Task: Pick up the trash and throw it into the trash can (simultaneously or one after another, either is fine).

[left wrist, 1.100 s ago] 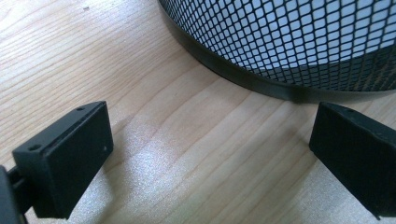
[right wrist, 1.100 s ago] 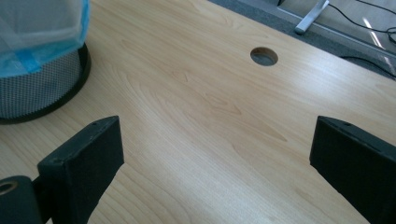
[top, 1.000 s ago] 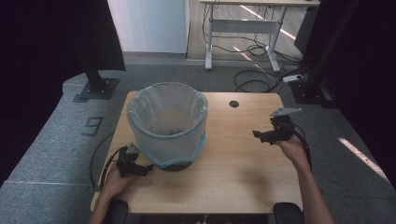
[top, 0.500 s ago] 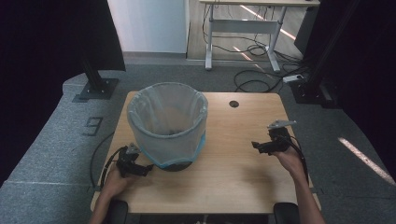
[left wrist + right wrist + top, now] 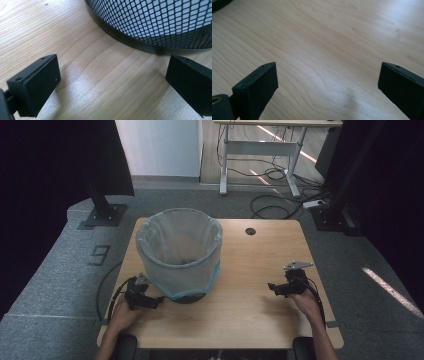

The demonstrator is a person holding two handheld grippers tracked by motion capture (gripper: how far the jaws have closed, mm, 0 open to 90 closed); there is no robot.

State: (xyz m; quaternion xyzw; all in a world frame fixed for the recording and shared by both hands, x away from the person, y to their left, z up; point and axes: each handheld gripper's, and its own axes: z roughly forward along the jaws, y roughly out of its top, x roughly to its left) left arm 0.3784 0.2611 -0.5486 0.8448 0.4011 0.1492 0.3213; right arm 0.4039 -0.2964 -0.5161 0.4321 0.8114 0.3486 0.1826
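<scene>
A black mesh wastebasket [image 5: 180, 255] lined with a pale plastic bag stands on the left half of the wooden table [image 5: 250, 315]. My left gripper [image 5: 152, 301] rests low at the table's front left, open, its jaws apart just short of the basket's black base [image 5: 140, 43]. At the right side my right gripper [image 5: 274, 288] sits close to the tabletop [image 5: 324, 57], open, with bare wood between its jaws. Neither gripper holds anything.
A round cable hole [image 5: 250, 231] lies near the table's far edge. Grey carpet surrounds the table. Black stand bases [image 5: 102, 215] sit on the floor at the back left and back right, and a white desk frame [image 5: 260, 150] with loose cables stands behind.
My right gripper has come down and toward the front edge, from hanging above the table to sitting just over the wood. The left gripper and the basket have stayed put.
</scene>
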